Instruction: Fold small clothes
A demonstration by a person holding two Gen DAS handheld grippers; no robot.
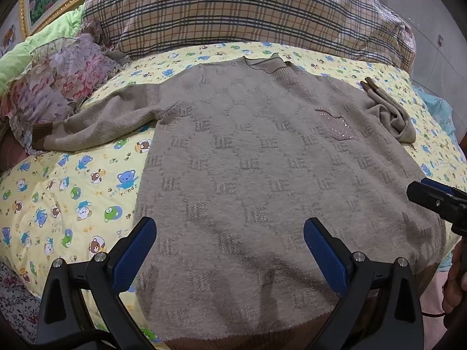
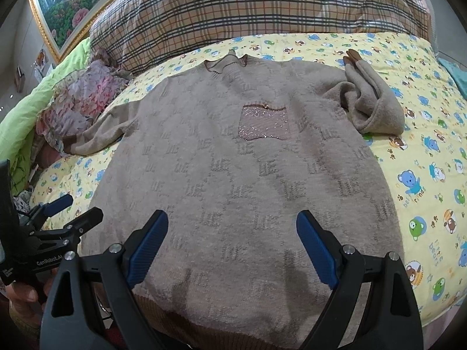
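I hold both grippers, left [image 1: 230,250] and right [image 2: 232,245], wide and empty above the flat sweater [image 1: 262,175], ready to fold it.

The sweater's [image 1: 248,175] hem runs under both grippers and off the 6 o'clock edge in each view. Its left cuff [image 1: 41,140] slips partly under the floral cloth [image 1: 58,87] at 9 o'clock. The right sleeve [image 2: 376,108] is bunched on itself at 2 o'clock, so its inner folds are hidden. The plaid pillow [image 1: 248,8] is cut off at 12 o'clock. The framed picture [image 2: 67,8] at 10 o'clock is cropped. A hand [image 1: 455,280] at 4 o'clock shows only in part, perhaps the one on the right gripper [image 1: 437,198].
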